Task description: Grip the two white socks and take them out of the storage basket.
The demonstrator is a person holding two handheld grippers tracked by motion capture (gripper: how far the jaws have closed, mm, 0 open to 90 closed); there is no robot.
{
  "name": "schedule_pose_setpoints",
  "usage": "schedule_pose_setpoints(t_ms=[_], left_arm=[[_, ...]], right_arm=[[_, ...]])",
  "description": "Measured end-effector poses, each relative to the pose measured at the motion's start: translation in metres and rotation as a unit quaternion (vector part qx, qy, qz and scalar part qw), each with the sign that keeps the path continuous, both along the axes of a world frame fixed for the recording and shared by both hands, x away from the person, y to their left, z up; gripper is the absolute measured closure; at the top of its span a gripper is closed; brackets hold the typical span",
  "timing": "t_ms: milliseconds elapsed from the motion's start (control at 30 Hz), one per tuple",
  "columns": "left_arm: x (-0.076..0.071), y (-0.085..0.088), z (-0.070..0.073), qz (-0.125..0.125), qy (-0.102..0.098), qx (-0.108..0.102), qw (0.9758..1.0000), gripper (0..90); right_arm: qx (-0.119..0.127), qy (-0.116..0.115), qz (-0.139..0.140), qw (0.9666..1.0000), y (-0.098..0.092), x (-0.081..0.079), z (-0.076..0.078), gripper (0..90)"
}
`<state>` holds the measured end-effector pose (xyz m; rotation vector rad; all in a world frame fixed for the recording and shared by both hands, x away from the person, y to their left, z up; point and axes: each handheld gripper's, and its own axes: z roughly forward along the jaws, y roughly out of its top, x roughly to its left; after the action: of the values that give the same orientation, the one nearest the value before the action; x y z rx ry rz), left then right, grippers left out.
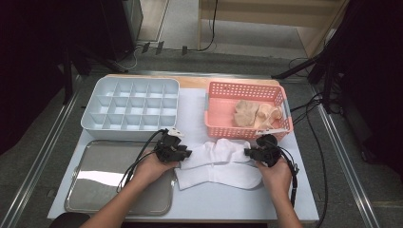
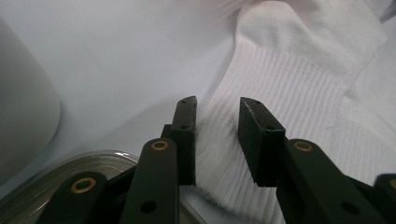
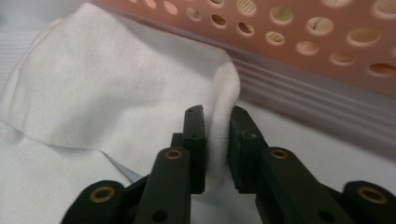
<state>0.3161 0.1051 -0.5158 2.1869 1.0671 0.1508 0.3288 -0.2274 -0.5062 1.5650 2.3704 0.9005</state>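
Observation:
Two white socks [image 1: 216, 164] lie overlapped on the table in front of the pink basket. My left gripper [image 1: 184, 154] is at their left end. In the left gripper view it [image 2: 217, 105] stands open, and the ribbed cuff of a white sock [image 2: 289, 79] lies between the pads with gaps on both sides. My right gripper [image 1: 248, 153] is at the right end of the socks. In the right gripper view it [image 3: 217, 112] is shut on the rounded toe edge of a white sock [image 3: 116, 88], with the fabric pinched between the pads.
A pink perforated basket [image 1: 244, 87] with beige socks [image 1: 254, 114] stands just behind the right gripper, its wall [image 3: 299, 70] close by. A white compartment box [image 1: 130, 102] sits at the back left. A metal tray [image 1: 109, 180] lies under the left forearm, its rim [image 2: 56, 186] beside the left jaws.

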Motion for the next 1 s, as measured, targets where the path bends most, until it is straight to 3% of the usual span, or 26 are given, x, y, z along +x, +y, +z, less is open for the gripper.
schedule_pose_setpoints(t_ms=[100,200,333,433,733,1000], left_arm=[[0.000,0.000,-0.001,-0.002,0.010,-0.007,0.9999,83.2],[0.000,-0.002,0.000,-0.003,0.014,-0.009,0.9999,87.2],[0.004,0.006,0.005,0.008,0.034,-0.048,0.9982,88.0],[0.006,0.010,0.012,0.015,0.030,-0.058,0.9978,88.1],[0.004,0.021,0.030,0.016,0.042,-0.077,0.9960,88.0],[-0.014,0.021,0.046,-0.007,0.039,-0.080,0.9961,88.0]], right_arm=[[0.006,0.009,0.000,0.9999,0.001,0.000,0.000,86.1],[0.006,0.015,0.001,0.9999,0.001,0.000,0.002,86.6],[0.008,0.008,0.003,0.9999,0.000,-0.001,0.008,86.6],[0.015,0.002,0.002,0.9999,-0.001,-0.004,0.014,86.6],[0.028,-0.007,0.003,0.9996,-0.009,-0.015,0.033,86.6],[0.027,-0.010,0.012,0.9995,-0.016,-0.043,0.045,86.5]])
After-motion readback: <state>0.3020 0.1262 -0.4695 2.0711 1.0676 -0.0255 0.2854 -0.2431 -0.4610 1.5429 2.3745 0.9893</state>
